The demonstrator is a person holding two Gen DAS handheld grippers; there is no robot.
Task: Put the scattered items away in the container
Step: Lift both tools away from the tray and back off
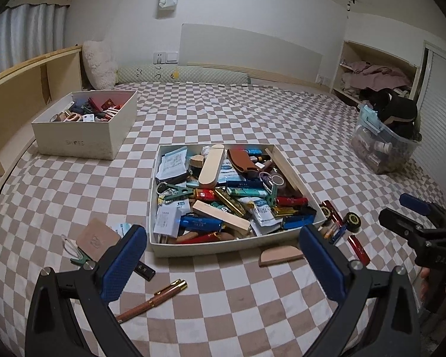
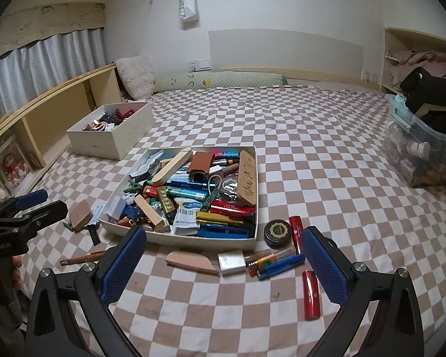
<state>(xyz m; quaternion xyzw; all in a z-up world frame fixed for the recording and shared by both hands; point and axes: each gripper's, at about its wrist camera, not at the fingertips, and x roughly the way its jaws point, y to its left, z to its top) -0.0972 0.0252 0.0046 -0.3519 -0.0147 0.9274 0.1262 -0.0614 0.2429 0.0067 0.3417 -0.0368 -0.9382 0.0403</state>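
A shallow white tray (image 1: 223,247) (image 2: 193,238) piled with pens, lighters and packets sits mid-bed. My left gripper (image 1: 223,264) hovers open just before its front wall, nothing between the fingers. Loose near it lie a brown pen (image 1: 151,300), a black stick (image 1: 144,269) and a tan leather pouch (image 1: 96,239). My right gripper (image 2: 223,267) is open and empty over a wooden comb (image 2: 193,263), a silver case (image 2: 230,263), lighters (image 2: 270,263), two red tubes (image 2: 311,294) and a black round tin (image 2: 278,233). Each gripper shows in the other's view (image 1: 407,214) (image 2: 40,203).
A white shoebox (image 1: 83,136) full of small items stands at the back left beside a wooden shelf (image 1: 20,95). A clear plastic bin (image 1: 383,148) with bottles and a dark bag is at the right. The checkered bed sheet (image 1: 252,113) stretches back to a bolster pillow.
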